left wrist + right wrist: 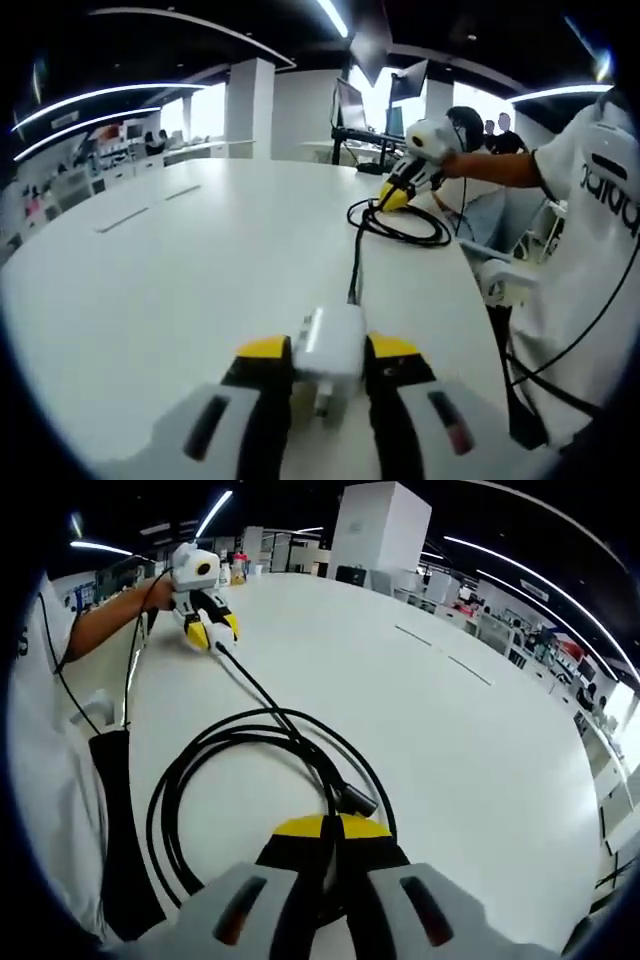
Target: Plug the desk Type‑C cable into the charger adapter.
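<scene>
- Left claw clamps the white adapter on the counter.
- Black cable runs from adapter, coiled beside it.
- Right claw pinches cable.

The adapter, a small white block, is sitting squeezed between the yellow-tipped jaws of the left gripper, its metal prongs pointing down toward the camera and its far face looking out along the white table. The black cable is running from that far face across the tabletop and gathering into a loose coil of several loops lying flat. Near the coil, the right gripper is pinching the cable just behind a thick black plug, its jaws pressed together on it.
</scene>
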A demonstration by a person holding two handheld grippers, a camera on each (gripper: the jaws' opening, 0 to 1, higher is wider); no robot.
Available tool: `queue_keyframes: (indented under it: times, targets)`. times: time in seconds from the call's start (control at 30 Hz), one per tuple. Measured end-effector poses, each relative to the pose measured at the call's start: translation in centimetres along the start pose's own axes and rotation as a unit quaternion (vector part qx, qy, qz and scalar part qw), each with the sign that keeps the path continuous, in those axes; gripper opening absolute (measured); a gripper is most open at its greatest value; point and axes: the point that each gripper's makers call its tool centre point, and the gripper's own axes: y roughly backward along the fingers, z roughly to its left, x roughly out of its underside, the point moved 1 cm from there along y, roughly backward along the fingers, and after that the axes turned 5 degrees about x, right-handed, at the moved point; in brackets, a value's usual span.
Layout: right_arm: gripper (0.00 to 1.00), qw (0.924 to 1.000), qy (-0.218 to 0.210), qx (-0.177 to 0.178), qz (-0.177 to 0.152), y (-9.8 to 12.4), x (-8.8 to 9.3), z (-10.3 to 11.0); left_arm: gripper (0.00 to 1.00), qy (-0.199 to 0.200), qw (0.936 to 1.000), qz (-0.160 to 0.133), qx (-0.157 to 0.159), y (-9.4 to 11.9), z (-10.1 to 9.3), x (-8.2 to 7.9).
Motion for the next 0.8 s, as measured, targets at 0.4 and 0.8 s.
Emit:
queue_keyframes:
  times: [0.4, 0.8]
  targets:
    - [0.02, 0.9998, 0.018, 0.008, 0.004, -1.9, -1.0, -1.4, 0.27, 0.007, 0.9999, -0.003, -0.011, -0.1, 3.4, -0.6]
    - [0.02, 0.9991, 0.034, 0.024, 0.011, -3.4, -2.0, -2.7, 0.27, 0.004, 0.9998, -0.007, -0.020, -0.6, 5.1, -1.1]
